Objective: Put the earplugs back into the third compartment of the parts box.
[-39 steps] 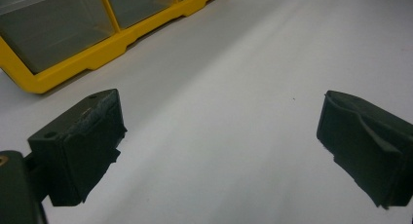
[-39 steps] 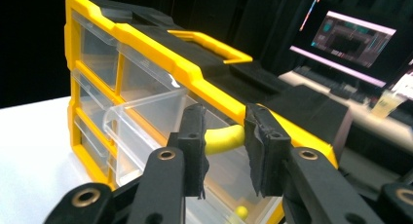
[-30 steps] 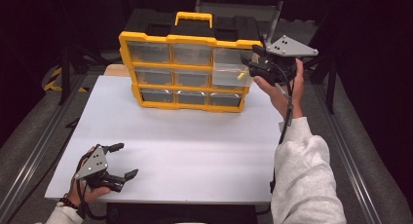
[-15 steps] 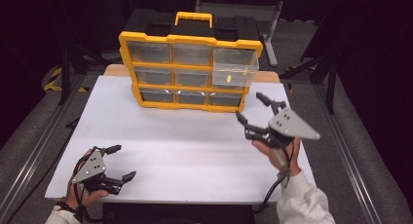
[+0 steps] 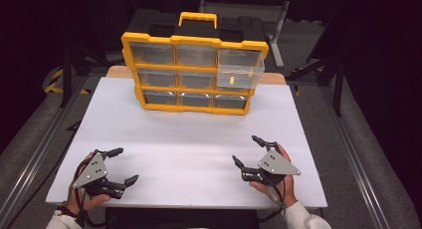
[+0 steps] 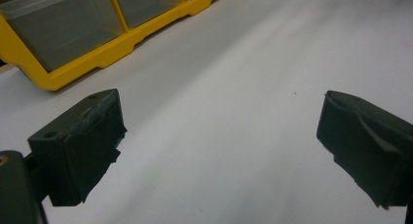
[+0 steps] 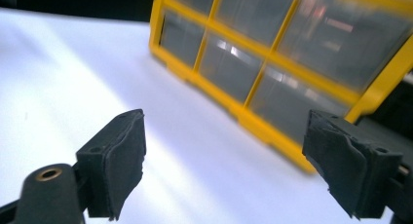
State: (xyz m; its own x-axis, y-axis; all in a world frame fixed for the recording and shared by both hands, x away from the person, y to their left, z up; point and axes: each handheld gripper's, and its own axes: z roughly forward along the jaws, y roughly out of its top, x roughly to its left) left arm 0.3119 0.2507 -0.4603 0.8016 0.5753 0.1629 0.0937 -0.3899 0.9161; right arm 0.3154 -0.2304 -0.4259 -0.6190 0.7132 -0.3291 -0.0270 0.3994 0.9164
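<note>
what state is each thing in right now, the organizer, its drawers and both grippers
organizer: upright at the table's far edge
top right drawer: pulled out, a small yellow piece inside
other drawers: pushed in
left gripper: jaws open, nothing between them
right gripper: jaws have just been opening, nothing between them
table: bare white top between organizer and grippers

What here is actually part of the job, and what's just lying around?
Part of the job:
- yellow drawer cabinet
- its pulled-out top right drawer, a small yellow piece inside
- left gripper and right gripper, both open and holding nothing

Just there:
- white table
- black case behind the cabinet
</note>
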